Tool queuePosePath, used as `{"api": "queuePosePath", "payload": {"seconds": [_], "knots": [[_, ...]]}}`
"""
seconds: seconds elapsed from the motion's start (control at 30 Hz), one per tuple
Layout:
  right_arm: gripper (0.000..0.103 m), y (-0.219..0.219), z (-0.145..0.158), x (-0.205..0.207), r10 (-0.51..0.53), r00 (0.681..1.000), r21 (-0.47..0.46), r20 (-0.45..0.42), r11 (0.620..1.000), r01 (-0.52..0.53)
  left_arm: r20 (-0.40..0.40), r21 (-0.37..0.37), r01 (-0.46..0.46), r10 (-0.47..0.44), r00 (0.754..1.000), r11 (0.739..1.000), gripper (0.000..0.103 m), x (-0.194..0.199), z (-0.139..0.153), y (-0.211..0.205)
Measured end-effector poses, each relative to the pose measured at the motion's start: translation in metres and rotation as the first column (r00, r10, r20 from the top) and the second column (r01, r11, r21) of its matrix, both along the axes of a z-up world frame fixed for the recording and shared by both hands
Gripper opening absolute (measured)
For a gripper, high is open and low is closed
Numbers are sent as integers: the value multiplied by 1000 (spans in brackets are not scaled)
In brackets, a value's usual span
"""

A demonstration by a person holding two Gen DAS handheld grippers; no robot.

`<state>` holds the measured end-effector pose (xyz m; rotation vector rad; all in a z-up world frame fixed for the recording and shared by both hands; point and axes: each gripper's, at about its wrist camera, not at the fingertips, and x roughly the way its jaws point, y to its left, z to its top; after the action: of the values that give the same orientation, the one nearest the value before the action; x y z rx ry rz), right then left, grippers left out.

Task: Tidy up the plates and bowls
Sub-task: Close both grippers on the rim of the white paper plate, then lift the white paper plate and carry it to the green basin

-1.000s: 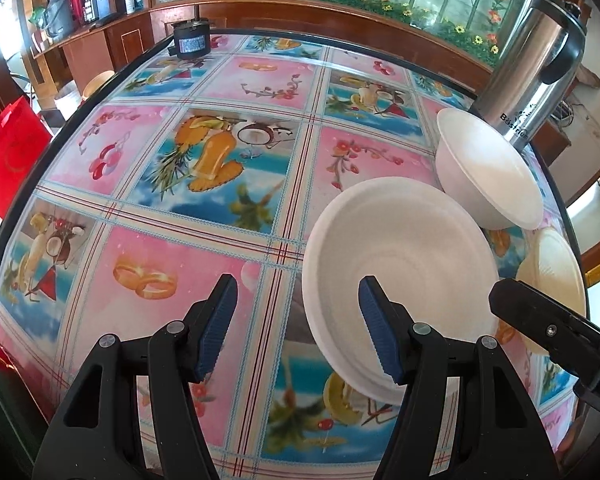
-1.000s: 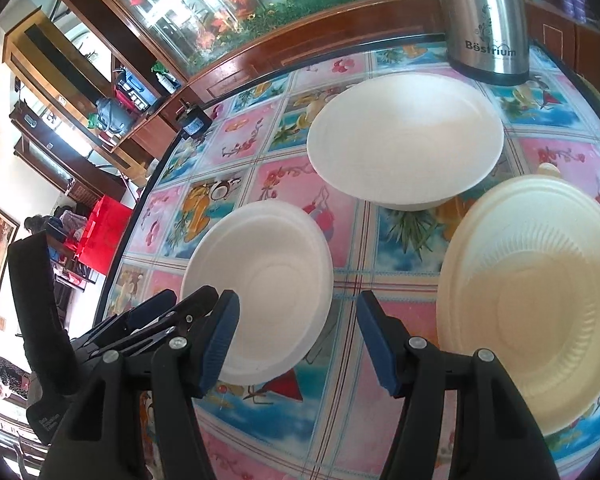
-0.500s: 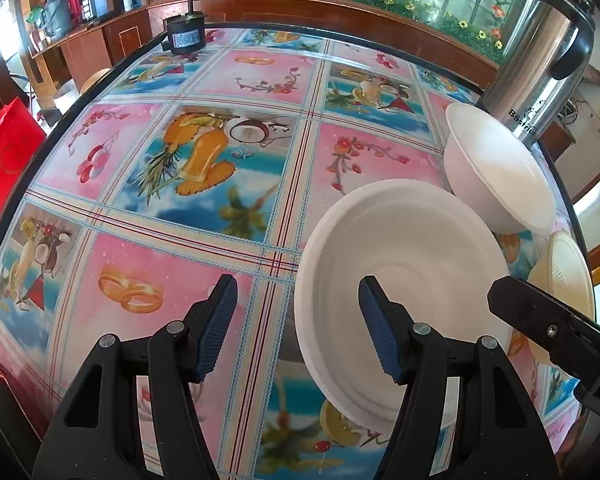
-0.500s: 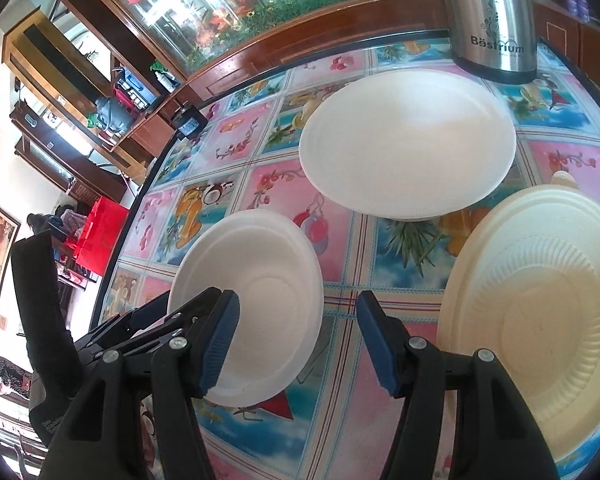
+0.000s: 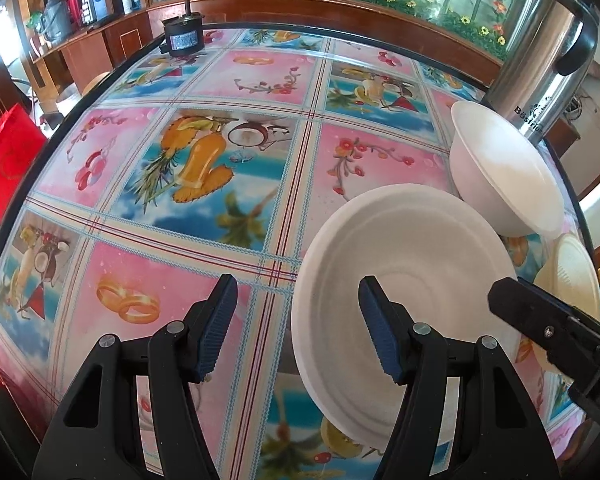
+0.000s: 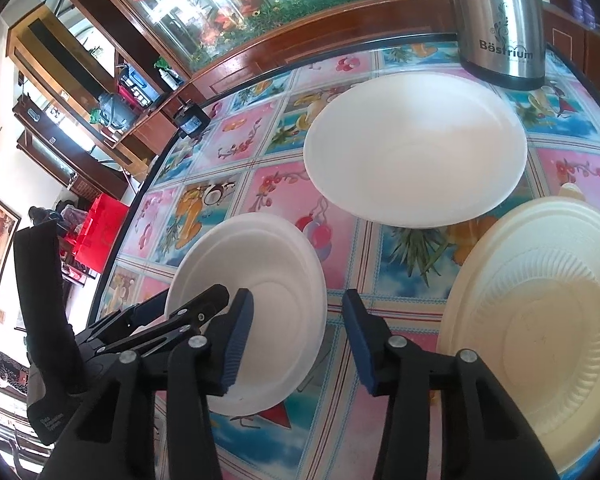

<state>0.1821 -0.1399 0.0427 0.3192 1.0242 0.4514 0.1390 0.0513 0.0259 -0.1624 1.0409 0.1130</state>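
White plate [image 5: 420, 256] straddled by left hand-held gripper [image 5: 294, 328].

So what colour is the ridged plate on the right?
Cream, yellower than the white dishes; the ridged plate shows best in the right wrist view.

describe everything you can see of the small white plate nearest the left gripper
The small white plate is round, matte, like moulded pulp or foam, with a raised rim and faint concentric rings around a flat centre. It is empty and upright, resting on the fruit-print tablecloth. The left gripper is open, its right finger over the plate and its left finger outside the rim; contact cannot be told. A deeper white bowl sits just behind it.
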Motion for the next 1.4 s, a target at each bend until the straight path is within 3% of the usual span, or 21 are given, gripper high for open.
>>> {"api": "queuePosePath", "payload": {"seconds": [0.1,0.13,0.17,0.3,0.8,1.4], "knots": [[31,-1,-1,1,0,1000,-3,6,1000,0,30,15,6,-7,1000,1000,63,-3,2,-2],[27,-1,-2,1,2,1000,-5,4,1000,-2,32,10,11,-12,999,1000,57,-3,3,-2],[23,-1,-3,2,1,1000,-4,2,1000,-1,29,1,22,-22,999,1000,43,-3,2,-2],[19,1,-8,1,10,1000,-5,-6,1000,-10,-5,-28,38,-38,999,999,22,-2,-4,-1],[18,8,-5,-26,26,1000,-4,0,1000,-26,16,-30,57,-57,998,998,21,-36,4,0],[19,16,18,-91,45,998,6,55,999,-45,109,12,79,-80,991,997,21,-107,36,4]]}}
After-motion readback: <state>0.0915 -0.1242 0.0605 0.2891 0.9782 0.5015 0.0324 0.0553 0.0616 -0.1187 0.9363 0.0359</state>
